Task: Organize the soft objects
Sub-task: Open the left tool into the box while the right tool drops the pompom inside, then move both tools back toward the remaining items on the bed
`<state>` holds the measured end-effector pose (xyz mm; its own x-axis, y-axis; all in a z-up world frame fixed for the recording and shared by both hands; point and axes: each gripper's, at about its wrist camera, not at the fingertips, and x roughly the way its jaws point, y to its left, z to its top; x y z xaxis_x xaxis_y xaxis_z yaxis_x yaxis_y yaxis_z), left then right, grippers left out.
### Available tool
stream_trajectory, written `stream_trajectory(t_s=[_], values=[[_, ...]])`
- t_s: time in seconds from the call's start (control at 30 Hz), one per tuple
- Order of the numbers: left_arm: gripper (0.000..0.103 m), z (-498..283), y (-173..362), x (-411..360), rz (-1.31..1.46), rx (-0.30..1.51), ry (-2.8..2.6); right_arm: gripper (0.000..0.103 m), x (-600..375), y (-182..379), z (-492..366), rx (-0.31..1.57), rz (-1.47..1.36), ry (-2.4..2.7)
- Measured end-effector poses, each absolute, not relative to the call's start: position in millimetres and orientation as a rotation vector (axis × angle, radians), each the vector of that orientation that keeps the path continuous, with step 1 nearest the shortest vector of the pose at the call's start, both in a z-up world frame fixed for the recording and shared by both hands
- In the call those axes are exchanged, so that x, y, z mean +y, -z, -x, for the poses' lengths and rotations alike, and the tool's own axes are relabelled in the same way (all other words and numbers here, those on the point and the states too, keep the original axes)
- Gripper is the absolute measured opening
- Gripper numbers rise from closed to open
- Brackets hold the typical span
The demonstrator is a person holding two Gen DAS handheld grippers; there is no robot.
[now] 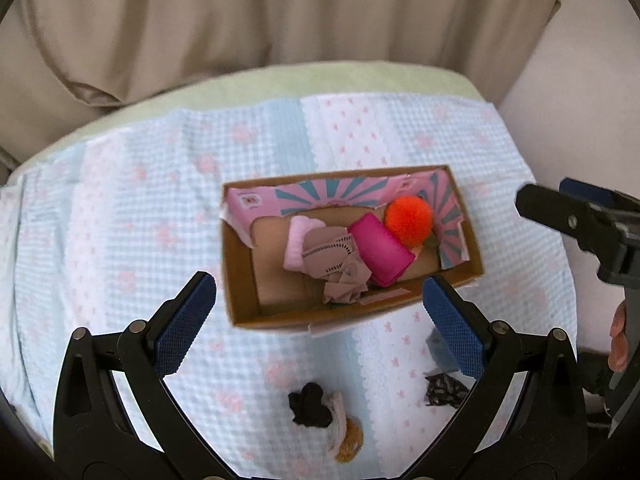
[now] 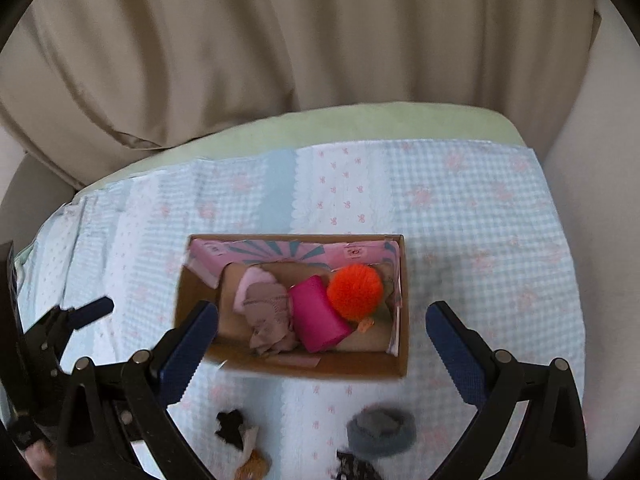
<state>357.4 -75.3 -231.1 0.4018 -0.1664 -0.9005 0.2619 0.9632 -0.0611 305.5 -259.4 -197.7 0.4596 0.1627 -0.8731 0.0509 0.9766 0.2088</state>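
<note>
A cardboard box [image 1: 240, 276] [image 2: 192, 304] lies on the checked cloth. In it lie an orange pompom [image 1: 408, 214] [image 2: 354, 290], a magenta pad [image 1: 382, 254] [image 2: 316, 314], a mauve lace cloth [image 1: 334, 262] [image 2: 268, 314] and a pale pink piece [image 1: 300, 240] [image 2: 252, 282]. My left gripper [image 1: 320, 314] is open and empty above the box's near edge. My right gripper [image 2: 322, 338] is open and empty over the box. Near me lie a black-and-tan soft toy [image 1: 324, 416] [image 2: 240, 440], a grey rolled band [image 2: 380, 428] and a dark patterned piece [image 1: 444, 388] [image 2: 356, 468].
The blue-and-white cloth [image 1: 160, 220] [image 2: 480, 220] covers a pale green table [image 1: 320, 80] [image 2: 360, 124]. Beige curtains [image 1: 240, 20] [image 2: 280, 40] hang behind. The right gripper shows at the right of the left wrist view [image 1: 580, 224]; the left gripper shows at the left of the right wrist view [image 2: 60, 328].
</note>
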Motion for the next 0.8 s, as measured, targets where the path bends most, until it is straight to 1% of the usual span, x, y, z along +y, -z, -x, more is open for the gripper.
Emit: stream_trajectory(t_s=[0.27,0.43,0.53,0.8], values=[[0.103,-279.8,155.8,-45.5,-0.042,1.009,0.248,0.103,-242.2,124.4,-218.5,0.977,-0.129,-0.037],[0.103,-218.7,121.0,-21.2,-0.002,0.922,0.198,0.103,-234.6,94.1,-157.6,0.908,-0.104,0.019],[0.103,-184.9,112.9,-9.5,0.023,0.900,0.218,0.103,-229.9,88.6,-128.8,0.895,-0.109,0.028],[0.103,-117.1,117.7,11.8,0.059,0.896,0.226,0.103,-221.0,98.1,-57.1,0.876,-0.168,0.071]])
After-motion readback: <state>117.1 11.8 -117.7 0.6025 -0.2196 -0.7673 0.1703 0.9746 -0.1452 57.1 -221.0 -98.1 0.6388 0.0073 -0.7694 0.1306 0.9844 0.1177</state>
